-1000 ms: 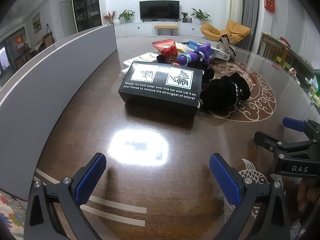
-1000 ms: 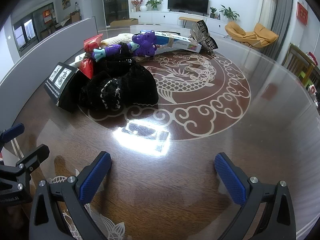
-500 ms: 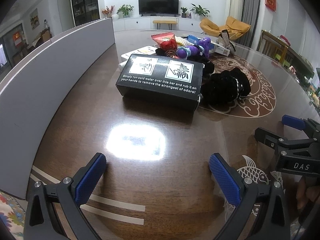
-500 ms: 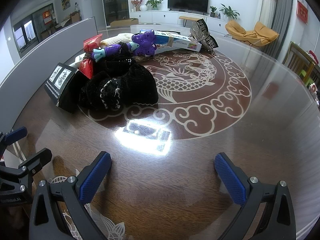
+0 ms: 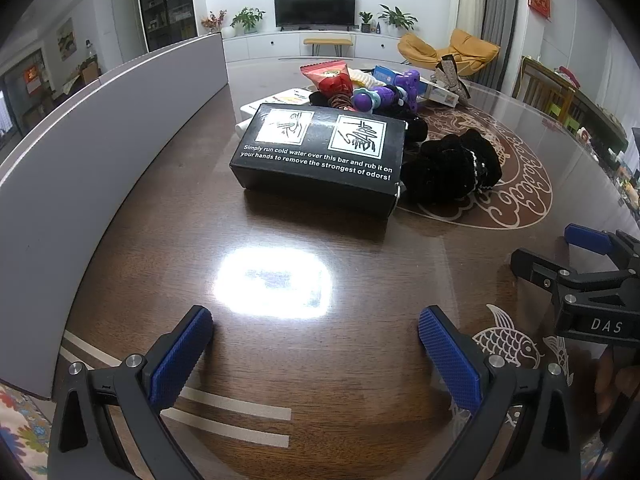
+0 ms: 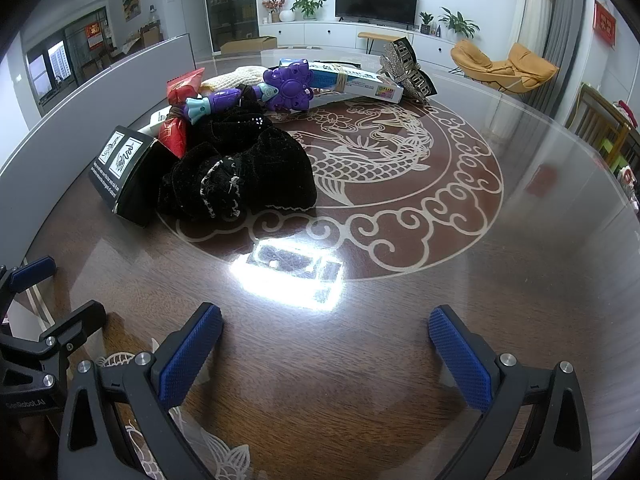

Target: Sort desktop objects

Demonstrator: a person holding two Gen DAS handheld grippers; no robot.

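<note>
Both your left gripper (image 5: 316,336) and right gripper (image 6: 326,344) hang wide, empty. That black box (image 5: 320,152) touches the black cloth (image 5: 452,168), so grabbing it could drag the pile.

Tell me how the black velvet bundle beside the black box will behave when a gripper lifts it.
The black velvet bundle lies crumpled in soft folds, so it will probably sag and drape between the fingers rather than hold shape. It looks light for its bulk. It rests against the black box and the pile behind it, so a lift might drag neighbours along.
</note>
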